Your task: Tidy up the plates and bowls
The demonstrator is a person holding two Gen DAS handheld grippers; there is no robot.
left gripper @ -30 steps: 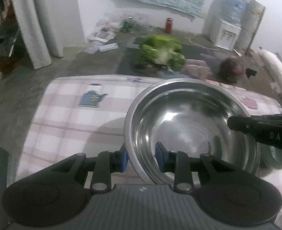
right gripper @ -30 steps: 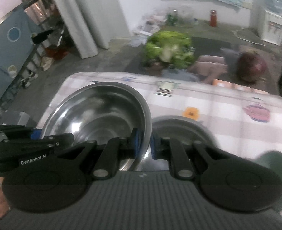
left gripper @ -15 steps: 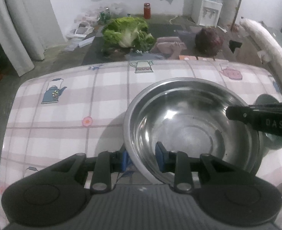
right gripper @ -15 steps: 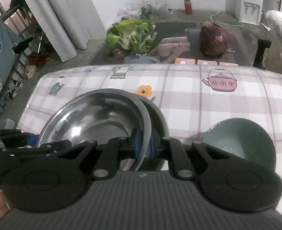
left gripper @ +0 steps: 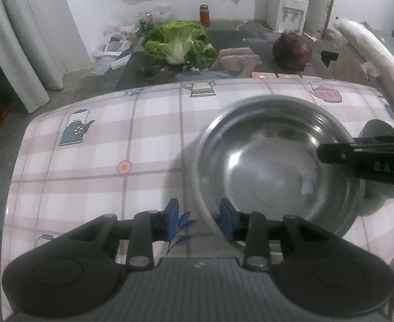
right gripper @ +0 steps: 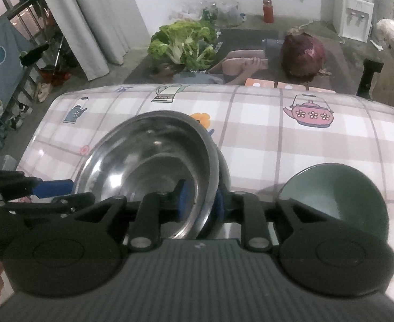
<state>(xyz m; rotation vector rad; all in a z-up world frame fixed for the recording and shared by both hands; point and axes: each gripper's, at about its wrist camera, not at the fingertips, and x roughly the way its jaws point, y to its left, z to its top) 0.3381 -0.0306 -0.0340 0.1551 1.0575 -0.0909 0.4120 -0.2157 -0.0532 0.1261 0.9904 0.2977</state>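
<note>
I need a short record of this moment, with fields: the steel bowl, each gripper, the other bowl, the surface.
steel bowl: large steel bowl, nested on a second steel bowl
left gripper: left gripper, open, fingers either side of the near rim
right gripper: right gripper, open, fingers straddle the right rim
other bowl: green bowl, to the right, apart
surface: checked tablecloth with teapot prints

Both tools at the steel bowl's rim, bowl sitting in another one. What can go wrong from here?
1. The left tool and right tool both straddle the steel bowl rim, jaws open; a sideways pull-out could hook and drag it.
2. The steel bowl looks off-centre in the lower bowl, so it may rock.
3. The green bowl sits close beside the right tool; a careless retreat could knock it.
</note>
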